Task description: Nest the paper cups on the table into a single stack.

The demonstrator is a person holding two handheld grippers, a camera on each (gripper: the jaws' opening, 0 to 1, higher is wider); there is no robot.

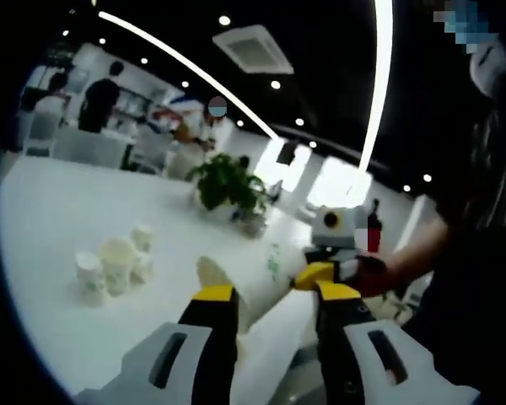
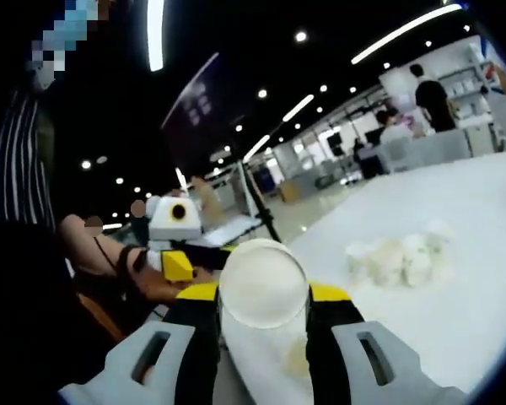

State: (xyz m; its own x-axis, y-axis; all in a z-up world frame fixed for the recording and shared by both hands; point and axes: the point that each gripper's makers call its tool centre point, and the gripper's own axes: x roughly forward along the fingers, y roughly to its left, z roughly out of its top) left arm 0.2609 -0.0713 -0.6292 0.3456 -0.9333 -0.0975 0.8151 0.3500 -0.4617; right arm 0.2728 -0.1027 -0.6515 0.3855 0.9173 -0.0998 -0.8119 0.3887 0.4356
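Both grippers are up off the table and meeting in mid-air. In the left gripper view, the left gripper (image 1: 274,293) has its yellow-tipped jaws around a paper cup (image 1: 257,283) lying on its side, mouth toward the left jaw; whether the jaws actually press it, I cannot tell. At the cup's far end, the right gripper (image 1: 333,274) comes in from the right, its yellow tip touching the cup's base.

In the right gripper view, the right gripper (image 2: 263,291) clamps that cup (image 2: 263,284) between its jaws, the round bottom facing the camera. The left gripper (image 2: 177,253) sits just behind it on the left, a person's forearm (image 2: 97,245) reaching in.

Ahead-left of the left gripper, a cluster of loose cups (image 1: 114,263) stands on the white table (image 1: 51,211) — four countable, though blurred. A potted plant (image 1: 228,186) sits beyond them.
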